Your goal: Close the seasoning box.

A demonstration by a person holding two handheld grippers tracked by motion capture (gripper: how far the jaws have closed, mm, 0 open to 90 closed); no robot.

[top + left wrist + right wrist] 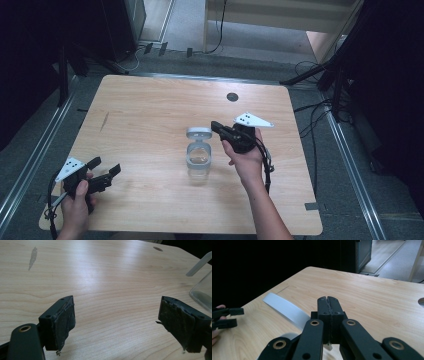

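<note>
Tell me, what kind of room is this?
Probably a lab or workshop set up for recording. A wooden table stands on grey floor, cables trail around it, and dark stands sit at its edges. A person holds a left gripper and a right gripper over it.

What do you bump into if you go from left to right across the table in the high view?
left gripper → clear jar with its lid flipped open → right gripper, beside the lid
</note>
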